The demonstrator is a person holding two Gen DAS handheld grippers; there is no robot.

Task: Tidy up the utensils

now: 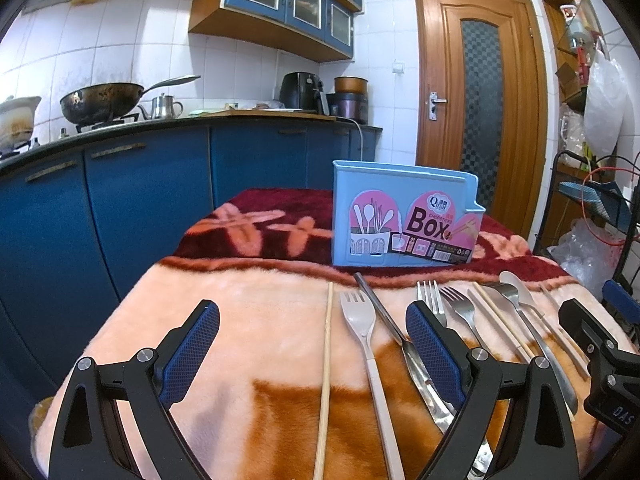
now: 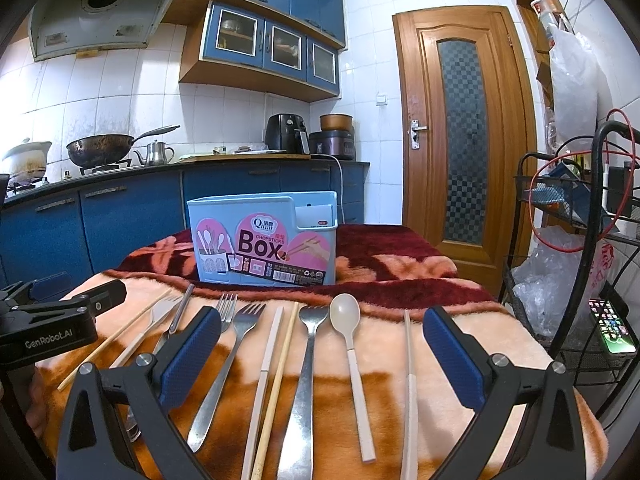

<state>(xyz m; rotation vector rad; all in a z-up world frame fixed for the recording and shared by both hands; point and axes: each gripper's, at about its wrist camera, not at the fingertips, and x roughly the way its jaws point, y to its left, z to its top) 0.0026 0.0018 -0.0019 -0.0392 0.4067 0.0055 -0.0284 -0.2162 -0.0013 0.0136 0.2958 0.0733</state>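
Nothing was yet sorted: forks, chopsticks and the spoon (image 2: 345, 312) were laid in a row on the blanketed worktop (image 2: 460, 344), the blue box (image 2: 264, 240) at twelve o'clock. Both jaws were spread wide, empty.

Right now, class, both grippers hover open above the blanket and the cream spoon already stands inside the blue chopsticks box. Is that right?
Not quite. The cream spoon lies flat on the blanket in front of the blue chopsticks box, as the right wrist view shows. Both the left gripper and right gripper hover open.

A home kitchen: wok (image 2: 102, 150) on stove, blue cabinets (image 2: 132, 216), range hood (image 2: 100, 12).
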